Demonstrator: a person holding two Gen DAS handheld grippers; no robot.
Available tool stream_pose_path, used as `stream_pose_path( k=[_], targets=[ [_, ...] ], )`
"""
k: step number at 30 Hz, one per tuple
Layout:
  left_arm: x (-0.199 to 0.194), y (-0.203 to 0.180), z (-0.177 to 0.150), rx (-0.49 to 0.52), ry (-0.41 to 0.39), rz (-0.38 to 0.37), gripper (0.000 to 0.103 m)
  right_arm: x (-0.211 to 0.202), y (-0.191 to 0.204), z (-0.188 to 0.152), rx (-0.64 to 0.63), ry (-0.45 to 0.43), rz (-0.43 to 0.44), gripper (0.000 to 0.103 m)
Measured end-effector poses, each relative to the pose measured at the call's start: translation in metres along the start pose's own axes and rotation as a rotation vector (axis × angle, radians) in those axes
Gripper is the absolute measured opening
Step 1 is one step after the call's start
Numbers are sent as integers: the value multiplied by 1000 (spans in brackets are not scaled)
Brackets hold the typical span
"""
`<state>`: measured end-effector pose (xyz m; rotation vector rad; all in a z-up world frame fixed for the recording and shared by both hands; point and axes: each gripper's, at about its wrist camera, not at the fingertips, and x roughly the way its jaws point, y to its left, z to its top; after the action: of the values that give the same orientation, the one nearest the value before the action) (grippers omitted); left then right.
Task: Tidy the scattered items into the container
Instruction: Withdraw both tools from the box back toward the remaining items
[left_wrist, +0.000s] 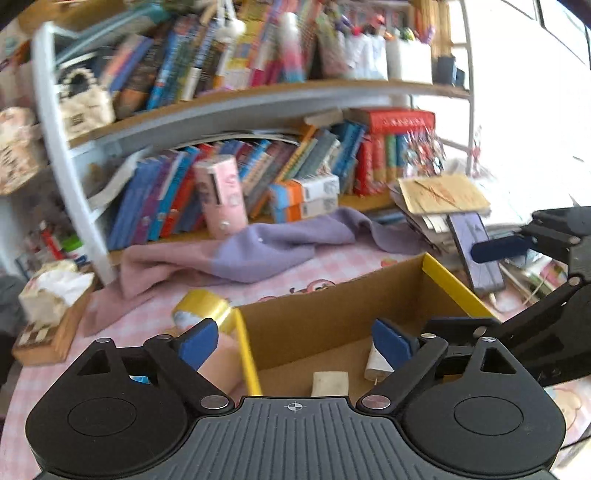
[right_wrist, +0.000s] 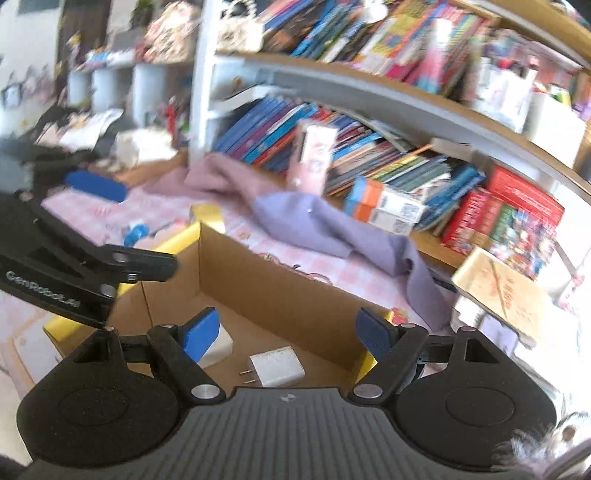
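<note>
We have both sets of tongs over the cardboard box (left_wrist: 332, 314), and both stand wide with nothing between the pads. The left tongs (left_wrist: 295, 343) hang above the box's near left corner; the right tongs (right_wrist: 288, 334) hang over its near right side. Down on the box floor lie two white chargers: one (right_wrist: 275, 365) with its prongs pointing left, the other (right_wrist: 218, 345) half hidden behind the right tongs' left pad.

What's left outside? The yellow tape roll (left_wrist: 205, 310) lies on the pink checked table (left_wrist: 155, 302), touching or just beside the box's far left corner. It's ahead and to the left of the left tongs, lying on its side, its open end towards us and to the left. The left tongs are plainly the nearer; the right would have to cross the whole box. A blue item (right_wrist: 135, 232) also shows left of the box, too blurred to name.
</note>
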<state>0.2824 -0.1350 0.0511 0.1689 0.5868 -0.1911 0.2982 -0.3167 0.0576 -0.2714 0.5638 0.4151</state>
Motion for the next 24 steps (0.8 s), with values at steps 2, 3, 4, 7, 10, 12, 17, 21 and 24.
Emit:
stream_pose_path(
  k=[2, 3, 4, 7, 10, 12, 17, 21, 24],
  targets=[
    [-10, 3, -7, -20, -5, 17, 95, -11, 3, -3, 43, -23, -18, 81],
    [-15, 5, -11, -31, -6, 25, 96, -17, 6, -4, 65, -35, -31, 81],
    [-21, 7, -16, -45, -7, 31, 96, -23, 8, -7, 89, -49, -47, 81],
    [-34, 14, -30, -93, -5, 40, 97, -39, 16, -15, 166, -79, -90, 81],
    [-46, 21, -44, -131, -6, 72, 97, -51, 25, -26, 228, -98, -140, 81],
    [-55, 25, -54, -133, -12, 100, 97, -58, 32, -35, 265, -102, -183, 81],
    [-76, 35, -75, -151, -35, 125, 97, -74, 56, -52, 325, -106, -290, 81],
    [-89, 44, -96, -197, -33, 96, 98, -88, 83, -60, 345, -131, -344, 81],
    [-98, 49, -105, -186, -32, 70, 98, -97, 104, -63, 321, -149, -377, 81]
  ],
)
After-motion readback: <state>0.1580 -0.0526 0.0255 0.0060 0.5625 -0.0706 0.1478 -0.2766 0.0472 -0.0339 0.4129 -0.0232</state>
